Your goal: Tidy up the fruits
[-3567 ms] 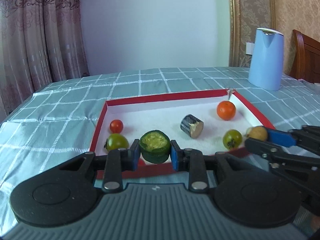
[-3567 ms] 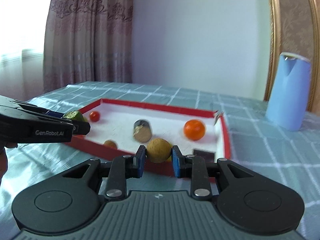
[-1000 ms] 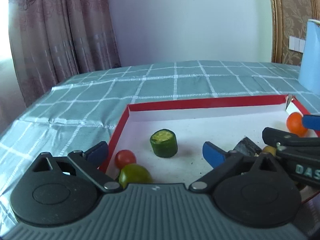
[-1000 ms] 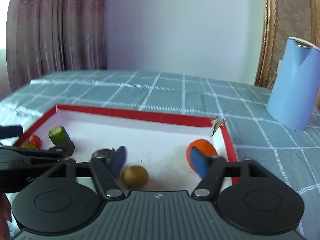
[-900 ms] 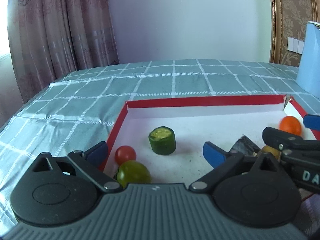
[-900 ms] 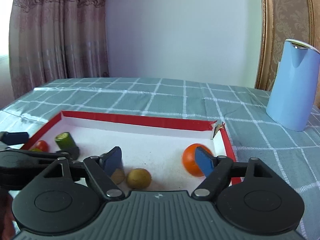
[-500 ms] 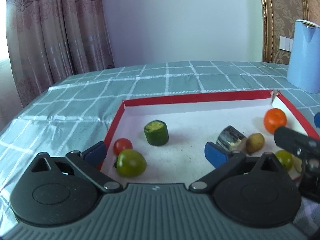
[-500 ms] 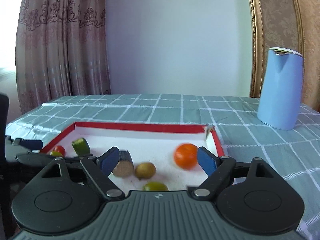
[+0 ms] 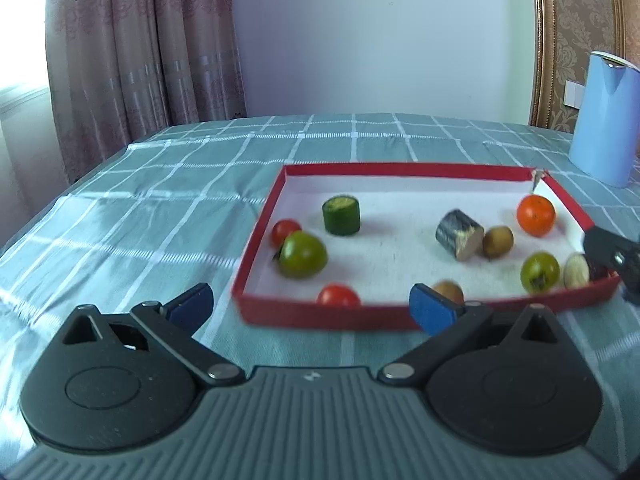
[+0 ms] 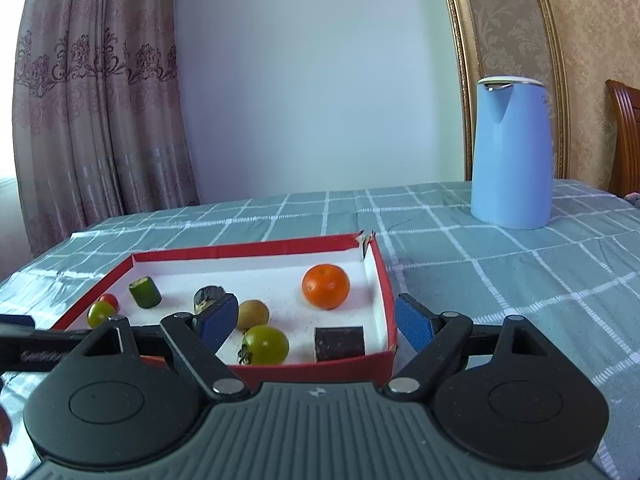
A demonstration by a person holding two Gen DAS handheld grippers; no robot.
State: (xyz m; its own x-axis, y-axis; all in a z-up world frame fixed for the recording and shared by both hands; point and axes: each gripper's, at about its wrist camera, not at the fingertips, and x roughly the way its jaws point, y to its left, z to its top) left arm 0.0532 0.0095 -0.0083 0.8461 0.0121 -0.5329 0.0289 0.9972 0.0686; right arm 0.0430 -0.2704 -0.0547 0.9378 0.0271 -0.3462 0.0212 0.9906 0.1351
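Observation:
A red-rimmed white tray (image 9: 400, 170) (image 10: 240, 250) holds the fruit: a green cucumber stub (image 9: 341, 215) (image 10: 145, 292), an orange (image 9: 536, 215) (image 10: 325, 286), a dark cut piece (image 9: 459, 234), a kiwi (image 9: 497, 241) (image 10: 253, 314), green tomatoes (image 9: 302, 255) (image 10: 265, 345), red tomatoes (image 9: 338, 295) and a dark brown block (image 10: 339, 343). My left gripper (image 9: 310, 306) is open and empty, in front of the tray's near rim. My right gripper (image 10: 316, 322) is open and empty, in front of the tray's near right corner.
A blue kettle (image 9: 604, 118) (image 10: 512, 152) stands on the checked teal tablecloth (image 9: 140, 216) behind the tray to the right. A curtain hangs at the back left. A wooden chair back (image 10: 624, 136) is at the far right.
Both grippers let go of their fruit in the tray, the cucumber stub and the kiwi. Both then opened wide and drew back out of the tray.

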